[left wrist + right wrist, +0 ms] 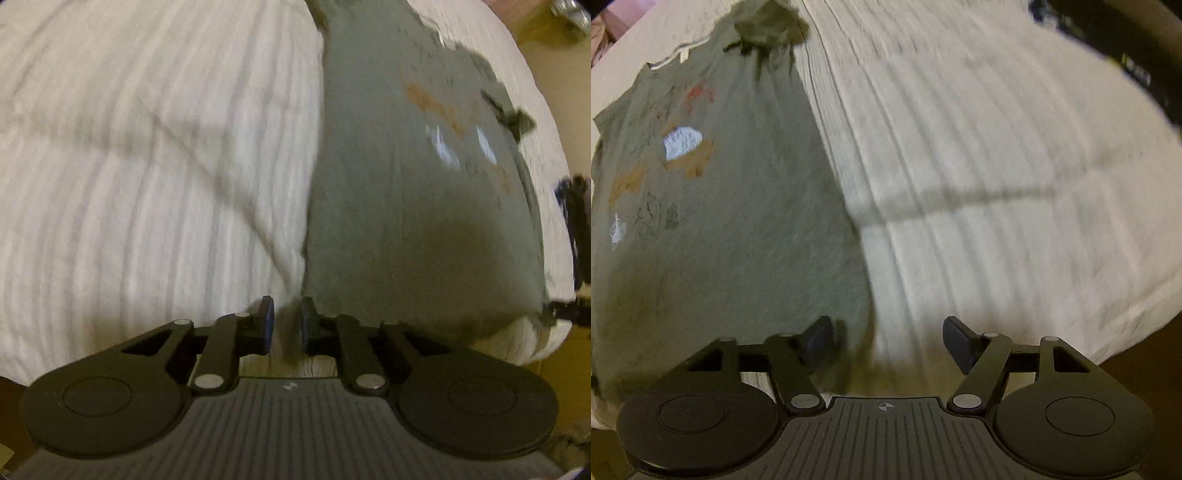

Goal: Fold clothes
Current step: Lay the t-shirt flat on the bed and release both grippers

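A grey-green T-shirt (406,203) with orange, white and red prints lies spread flat on a white ribbed bedcover (129,184). My left gripper (288,321) hovers over the shirt's near left edge, its jaws a narrow gap apart. A blurred strip of the shirt's edge shows in that gap, and the pads are not pressing it. In the right wrist view the same shirt (731,221) fills the left side, with a bunched sleeve (768,22) at the top. My right gripper (886,339) stands wide open over the shirt's near right edge, holding nothing.
The bedcover (997,184) stretches wide beside the shirt on both sides. Brown floor (535,29) shows past the bed's far right edge. A dark blurred object (576,236) sits at the right rim of the left wrist view, and another dark blurred shape (1126,55) fills the top right of the right wrist view.
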